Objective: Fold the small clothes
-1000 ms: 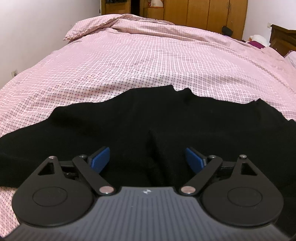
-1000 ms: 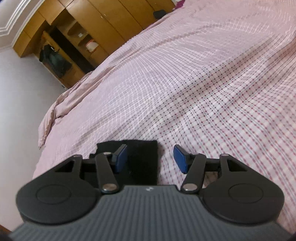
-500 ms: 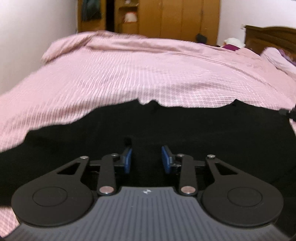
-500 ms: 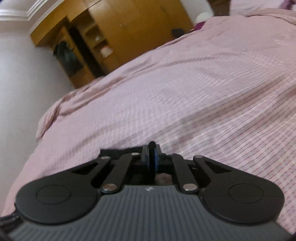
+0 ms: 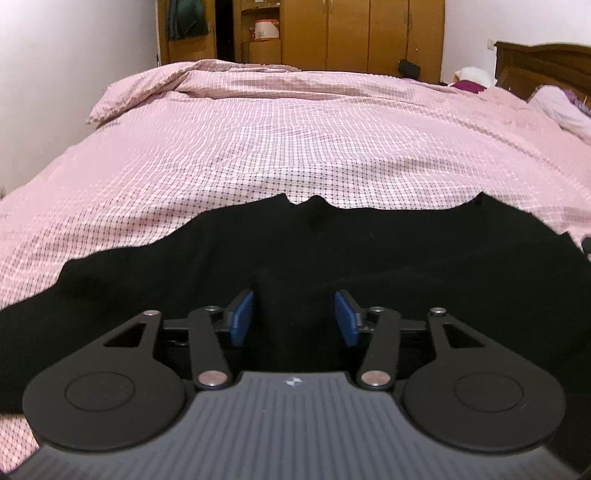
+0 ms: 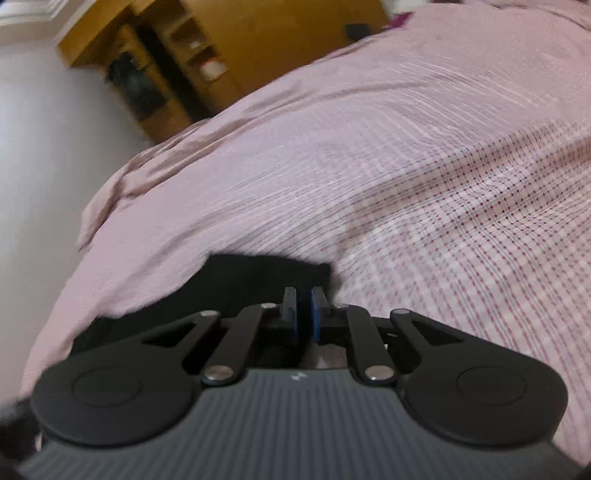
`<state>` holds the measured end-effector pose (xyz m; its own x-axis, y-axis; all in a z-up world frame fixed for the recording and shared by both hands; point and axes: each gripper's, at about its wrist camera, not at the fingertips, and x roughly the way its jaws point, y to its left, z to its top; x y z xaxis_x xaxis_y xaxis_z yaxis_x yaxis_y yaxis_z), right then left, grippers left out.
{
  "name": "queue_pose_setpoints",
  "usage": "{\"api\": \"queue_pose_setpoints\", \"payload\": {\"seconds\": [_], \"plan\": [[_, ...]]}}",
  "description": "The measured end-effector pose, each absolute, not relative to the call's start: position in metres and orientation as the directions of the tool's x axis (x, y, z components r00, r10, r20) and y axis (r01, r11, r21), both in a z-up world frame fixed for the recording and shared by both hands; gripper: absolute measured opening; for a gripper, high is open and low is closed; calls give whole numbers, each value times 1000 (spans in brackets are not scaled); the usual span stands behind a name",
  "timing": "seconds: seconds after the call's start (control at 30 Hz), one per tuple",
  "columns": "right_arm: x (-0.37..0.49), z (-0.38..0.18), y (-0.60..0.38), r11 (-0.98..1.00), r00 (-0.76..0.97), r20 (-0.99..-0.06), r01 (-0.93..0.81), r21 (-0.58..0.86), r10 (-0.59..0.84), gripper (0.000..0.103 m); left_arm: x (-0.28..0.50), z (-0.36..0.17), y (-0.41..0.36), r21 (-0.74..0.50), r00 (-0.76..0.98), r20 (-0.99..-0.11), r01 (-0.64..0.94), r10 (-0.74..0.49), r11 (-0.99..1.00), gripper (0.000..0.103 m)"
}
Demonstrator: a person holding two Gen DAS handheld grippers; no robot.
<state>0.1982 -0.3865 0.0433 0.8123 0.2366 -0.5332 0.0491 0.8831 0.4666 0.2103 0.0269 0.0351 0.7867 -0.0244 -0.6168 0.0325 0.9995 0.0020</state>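
Note:
A black garment (image 5: 369, 243) lies spread across the near part of a pink checked bed. My left gripper (image 5: 293, 314) is over its near edge, its blue pads apart with a raised fold of the black cloth between them; whether the pads press on it cannot be told. In the right wrist view the garment's corner (image 6: 258, 273) shows just ahead of my right gripper (image 6: 303, 314), whose jaws are shut on the black cloth at that corner. The view is blurred.
The pink checked bedspread (image 5: 295, 140) stretches far ahead, rumpled at the far end. A wooden wardrobe (image 5: 351, 33) stands behind the bed, a dark headboard (image 5: 546, 62) and pillows at the right. A white wall (image 5: 55, 74) is at the left.
My left gripper's pads closed from wide open to a narrower gap, with a cloth fold between them. My right gripper shut on the garment's corner and lifted slightly; both views tilted up.

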Motion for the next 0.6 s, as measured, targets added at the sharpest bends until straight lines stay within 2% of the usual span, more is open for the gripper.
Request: {"api": "queue_pose_setpoints", "payload": {"seconds": [0.07, 0.27, 0.47, 0.57, 0.6], "plan": [[179, 48, -378, 898, 793, -544, -11, 439, 276, 12, 206, 37, 31, -23, 786, -617, 27, -35, 999, 65], [141, 51, -350, 923, 757, -565, -132, 360, 329, 12, 195, 40, 35, -46, 791, -611, 3, -31, 999, 68], [155, 42, -318, 966, 748, -616, -134, 222, 246, 12, 188, 37, 35, -51, 787, -617, -6, -27, 999, 70], [155, 39, -317, 975, 770, -601, -120, 189, 212, 2, 186, 35, 35, -50, 788, -615, -6, -26, 999, 71], [152, 41, -319, 979, 786, -589, -95, 182, 186, 2, 185, 35, 35, -51, 789, -614, -6, -26, 999, 71]]}}
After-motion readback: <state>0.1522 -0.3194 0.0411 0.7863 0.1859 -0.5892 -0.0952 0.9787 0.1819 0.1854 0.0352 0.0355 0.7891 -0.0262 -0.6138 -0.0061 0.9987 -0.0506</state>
